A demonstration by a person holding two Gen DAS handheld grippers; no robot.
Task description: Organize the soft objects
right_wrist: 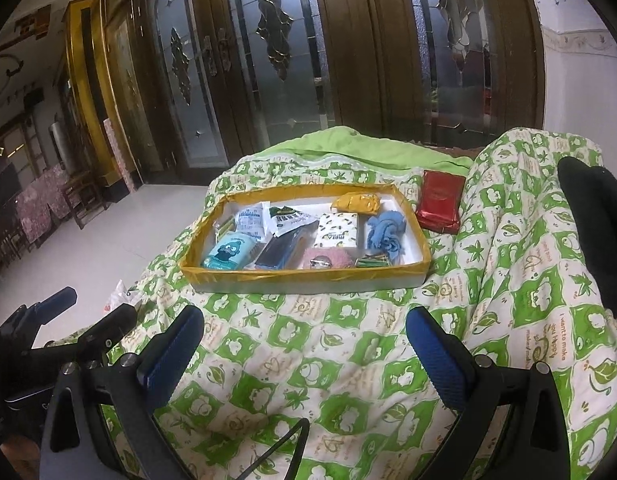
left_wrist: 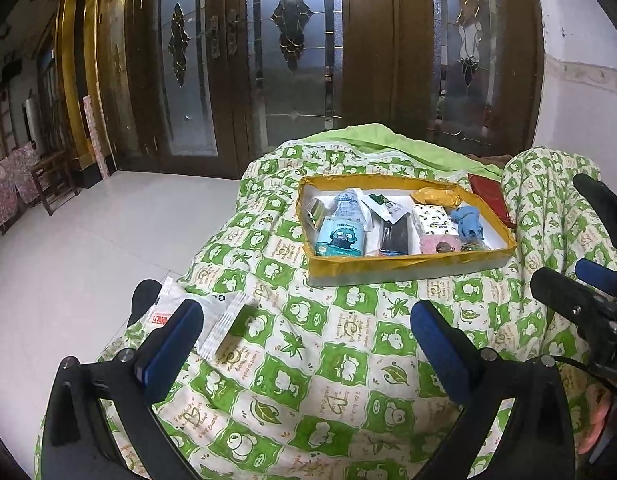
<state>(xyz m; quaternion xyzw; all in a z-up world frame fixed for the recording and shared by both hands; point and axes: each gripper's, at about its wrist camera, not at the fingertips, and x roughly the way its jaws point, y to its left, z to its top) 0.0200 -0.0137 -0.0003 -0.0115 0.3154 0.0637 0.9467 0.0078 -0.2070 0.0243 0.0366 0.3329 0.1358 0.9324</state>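
A shallow yellow-rimmed box sits on a green-and-white quilt. It holds several soft items: a blue cartoon tissue pack, a white patterned tissue pack, a blue cloth, a yellow pouch and a pink fluffy item. A clear plastic packet lies on the quilt by my left finger. A red packet lies right of the box. My left gripper and right gripper are open and empty, short of the box.
The quilt drapes over a mound, with a raised fold at the right. White tiled floor lies to the left. Dark wooden doors with glass panels stand behind. Chairs are far left.
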